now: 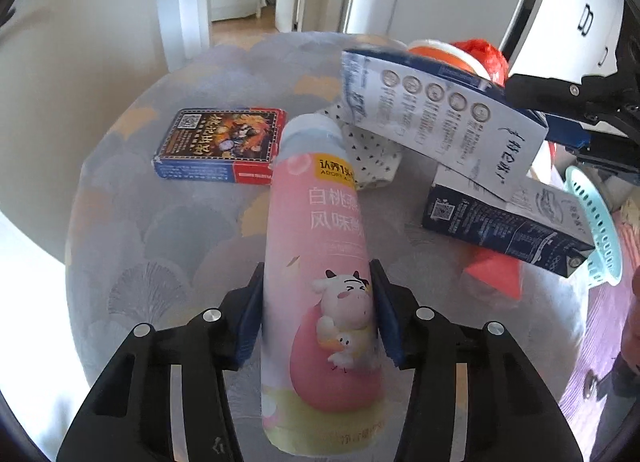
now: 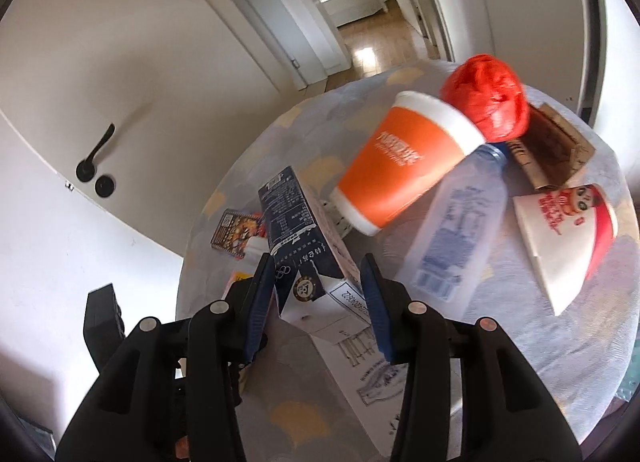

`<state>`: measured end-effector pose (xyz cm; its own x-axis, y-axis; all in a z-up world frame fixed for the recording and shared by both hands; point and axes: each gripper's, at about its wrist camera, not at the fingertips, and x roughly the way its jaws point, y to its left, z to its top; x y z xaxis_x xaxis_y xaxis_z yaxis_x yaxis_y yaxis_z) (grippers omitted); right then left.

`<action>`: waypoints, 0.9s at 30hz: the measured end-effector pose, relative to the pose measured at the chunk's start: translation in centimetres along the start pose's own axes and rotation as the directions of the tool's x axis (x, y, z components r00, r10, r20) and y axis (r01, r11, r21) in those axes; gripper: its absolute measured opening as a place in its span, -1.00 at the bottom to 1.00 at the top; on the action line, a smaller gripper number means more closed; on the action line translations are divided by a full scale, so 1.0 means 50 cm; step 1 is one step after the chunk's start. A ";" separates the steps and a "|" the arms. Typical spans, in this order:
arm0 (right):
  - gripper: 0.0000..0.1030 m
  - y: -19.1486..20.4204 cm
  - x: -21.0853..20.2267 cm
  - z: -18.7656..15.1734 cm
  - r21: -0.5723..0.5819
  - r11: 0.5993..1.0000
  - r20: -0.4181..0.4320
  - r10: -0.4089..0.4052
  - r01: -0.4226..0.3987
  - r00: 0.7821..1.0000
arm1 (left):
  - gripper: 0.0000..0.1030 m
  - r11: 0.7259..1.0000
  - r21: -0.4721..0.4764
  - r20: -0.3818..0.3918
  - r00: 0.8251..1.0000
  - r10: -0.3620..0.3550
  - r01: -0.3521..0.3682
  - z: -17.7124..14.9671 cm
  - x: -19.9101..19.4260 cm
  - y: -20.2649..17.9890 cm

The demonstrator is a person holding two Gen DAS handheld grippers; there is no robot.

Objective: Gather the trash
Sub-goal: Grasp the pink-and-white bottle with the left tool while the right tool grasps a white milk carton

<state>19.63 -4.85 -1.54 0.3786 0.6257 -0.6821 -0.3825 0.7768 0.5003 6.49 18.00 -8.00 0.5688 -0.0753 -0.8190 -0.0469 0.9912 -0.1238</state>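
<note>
Right now the round table [image 1: 168, 246], draped in a grey cloth with fan-shaped leaf patterns, fills most of both views and carries the trash. Largest among it in the right wrist view is the orange paper cup [image 2: 404, 162] lying on its side, its white rim against a crumpled red plastic ball [image 2: 486, 100]. Just beside the cup lies a clear plastic bottle [image 2: 456, 230] with a blue label, and beyond it a white and red paper cup [image 2: 564, 242] on its side near a torn brown cardboard piece [image 2: 556, 154].

My left gripper [image 1: 318, 318] clamps a pink peach yogurt drink bottle [image 1: 320, 262] between its blue pads, the bottle pointing away from me over the table. My right gripper [image 2: 318, 302] is closed narrowly on a navy and white milk carton [image 2: 304, 262], lifted at a tilt above the cloth. A second navy carton [image 1: 500, 230] lies on the table beneath it in the left view. Farther left a playing card box [image 1: 220, 146] lies flat, and a spotted white wrapper [image 1: 372, 158] sits just beside it. A pale blue perforated basket [image 1: 596, 234] shows at the right edge.
</note>
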 end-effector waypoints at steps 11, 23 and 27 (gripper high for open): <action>0.36 0.066 0.000 -0.002 -0.199 0.974 0.063 -0.101 0.111 0.993 | -0.08 0.998 -0.054 0.085 0.996 -0.039 0.044 -0.004 -0.065 0.041; -0.30 0.070 0.085 0.000 -0.294 0.932 0.006 -0.219 0.212 0.976 | -0.08 0.996 -0.051 0.151 0.987 -0.063 0.071 0.009 -0.102 0.023; -0.33 0.067 0.043 -0.005 -0.266 0.948 0.055 -0.166 0.175 0.985 | -0.09 0.995 -0.042 0.199 0.976 -0.083 0.093 0.021 -0.120 0.007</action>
<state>18.95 -0.92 -1.48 0.4828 0.4908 -0.7253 -0.5208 0.8267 0.2127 3.92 18.91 -2.56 0.7228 -0.1343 -0.6779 -0.0278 0.9745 -0.2228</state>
